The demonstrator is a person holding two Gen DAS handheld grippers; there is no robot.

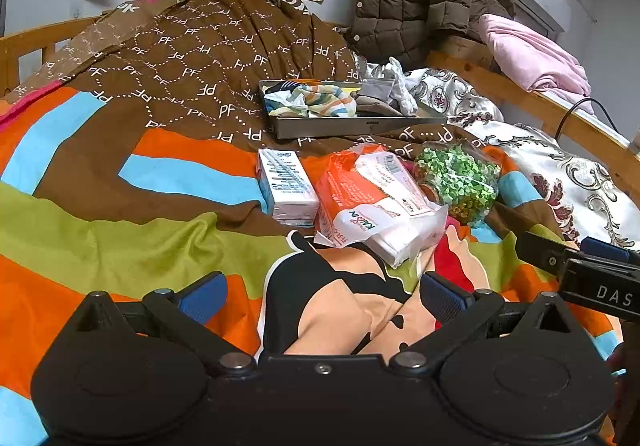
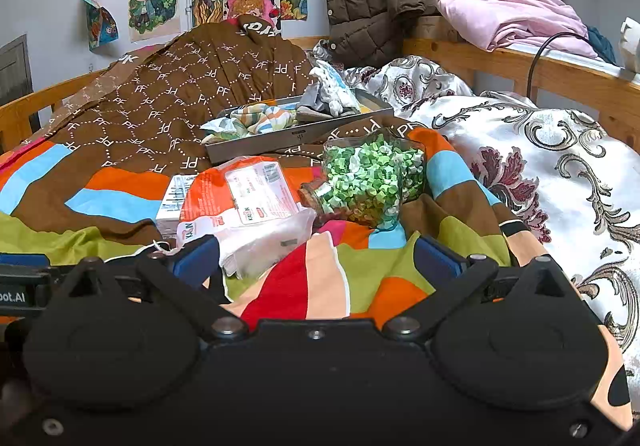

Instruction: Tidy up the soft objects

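While both grippers hover wide open and empty over the bed [image 1: 100, 246], the left gripper [image 1: 320, 298] and right gripper [image 2: 316, 266] face 3 items: a tissue pack [image 1: 372, 202], a small box [image 1: 286, 186] touching its left side, and a jar [image 2: 368, 178] of green bits on its right. Behind them, a tray [image 1: 356, 124] holds socks [image 1: 312, 102].

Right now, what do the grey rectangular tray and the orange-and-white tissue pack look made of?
Grey rectangular tray: likely metal, since its flat wall is matte grey with crisp straight edges. Orange-and-white tissue pack: thin glossy plastic film, crinkled and partly see-through, over what look like white paper tissues.
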